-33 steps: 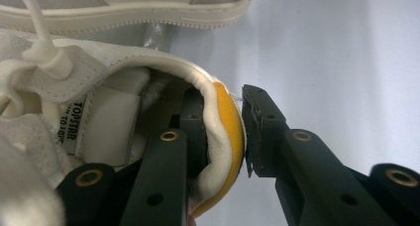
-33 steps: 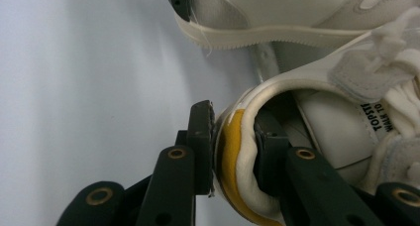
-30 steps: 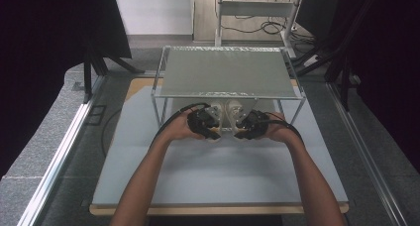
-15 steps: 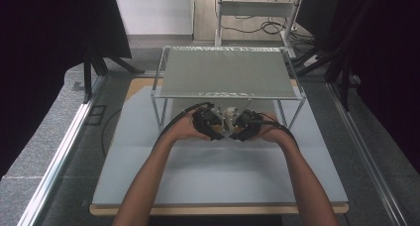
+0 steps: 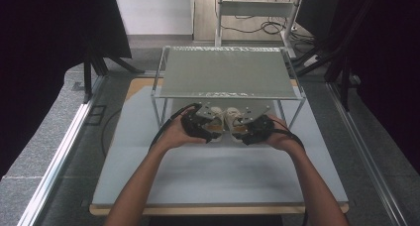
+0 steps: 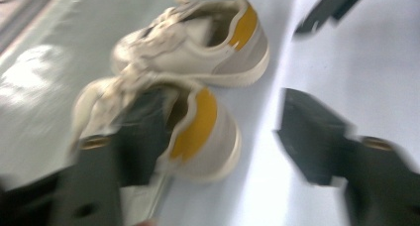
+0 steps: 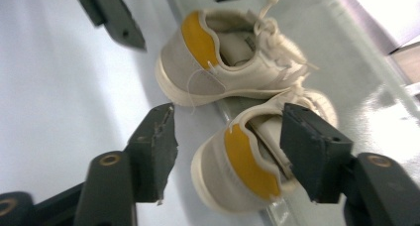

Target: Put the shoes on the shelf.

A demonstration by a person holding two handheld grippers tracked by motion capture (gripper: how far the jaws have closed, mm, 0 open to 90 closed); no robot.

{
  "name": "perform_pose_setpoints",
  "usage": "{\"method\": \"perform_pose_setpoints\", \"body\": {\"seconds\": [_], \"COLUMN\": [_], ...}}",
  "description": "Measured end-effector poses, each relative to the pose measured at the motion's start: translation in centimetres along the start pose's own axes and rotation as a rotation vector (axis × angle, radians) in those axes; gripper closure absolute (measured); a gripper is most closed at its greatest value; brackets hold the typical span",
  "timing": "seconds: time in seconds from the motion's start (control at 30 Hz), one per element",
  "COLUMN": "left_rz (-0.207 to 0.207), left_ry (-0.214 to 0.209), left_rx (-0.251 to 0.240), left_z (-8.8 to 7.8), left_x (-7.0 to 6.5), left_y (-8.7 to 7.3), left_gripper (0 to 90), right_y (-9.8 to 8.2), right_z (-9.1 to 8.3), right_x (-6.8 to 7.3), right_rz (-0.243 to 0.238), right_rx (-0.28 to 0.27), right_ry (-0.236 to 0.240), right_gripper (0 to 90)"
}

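place: lab or test bay | signs: pale work table [image 5: 218, 181] on aluminium frame rails [image 5: 54, 156], black curtains [image 5: 44, 42] at both sides, metal rack [image 5: 228, 77], loose cables [image 5: 257, 27] on floor behind

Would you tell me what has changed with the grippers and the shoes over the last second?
Both grippers have just been opening: the left gripper and the right gripper now stand open, each with the heel of a shoe between its jaws but not clamped. The hands have drawn back slightly from under the rack. The left shoe and right shoe remain side by side at the rack's foot.
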State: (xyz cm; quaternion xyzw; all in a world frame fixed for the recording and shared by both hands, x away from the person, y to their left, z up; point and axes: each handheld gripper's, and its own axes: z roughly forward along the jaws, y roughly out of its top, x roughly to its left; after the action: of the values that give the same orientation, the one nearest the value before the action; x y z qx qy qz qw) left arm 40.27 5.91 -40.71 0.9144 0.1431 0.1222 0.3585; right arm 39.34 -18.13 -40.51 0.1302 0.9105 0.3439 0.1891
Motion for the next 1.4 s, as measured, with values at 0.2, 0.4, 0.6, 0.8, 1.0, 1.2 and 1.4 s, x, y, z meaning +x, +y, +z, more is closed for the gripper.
{"method": "perform_pose_setpoints", "body": {"seconds": [0.2, 0.4, 0.6, 0.8, 1.0, 1.2, 1.4], "left_rz": [-0.123, -0.255, -0.349, -0.335, -0.359, -0.363, -0.358], "left_ry": [0.101, 0.112, 0.077, 0.100, 0.077, 0.072, 0.075], "left_rx": [-0.032, 0.014, -0.007, 0.011, -0.005, -0.014, -0.007], "left_z": [-2.3, -1.5, 0.8, 1.8, 2.7, 3.2, 3.5], "left_x": [-1.7, -2.8, -2.6, -3.0, -2.3, -2.1, -2.0], "left_y": [-3.1, -5.8, -6.2, -5.2, -4.8, -4.4, -4.1], "left_gripper": [71.5, 82.4, 84.5, 83.6, 84.1, 84.7, 84.7], "right_y": [-2.5, -5.8, -7.1, -6.5, -5.9, -5.3, -4.6], "right_z": [-2.6, -2.3, -0.2, 1.0, 2.1, 3.0, 3.7], "right_x": [1.4, 2.4, 2.4, 3.3, 2.9, 2.8, 2.5], "right_rz": [0.097, 0.197, 0.260, 0.259, 0.298, 0.290, 0.286], "right_rx": [-0.071, -0.059, -0.029, -0.045, -0.065, -0.081, -0.074], "right_ry": [-0.071, -0.136, -0.124, -0.129, -0.136, -0.126, -0.131], "right_gripper": [64.0, 84.1, 89.9, 89.9, 89.9, 90.0, 90.0]}}
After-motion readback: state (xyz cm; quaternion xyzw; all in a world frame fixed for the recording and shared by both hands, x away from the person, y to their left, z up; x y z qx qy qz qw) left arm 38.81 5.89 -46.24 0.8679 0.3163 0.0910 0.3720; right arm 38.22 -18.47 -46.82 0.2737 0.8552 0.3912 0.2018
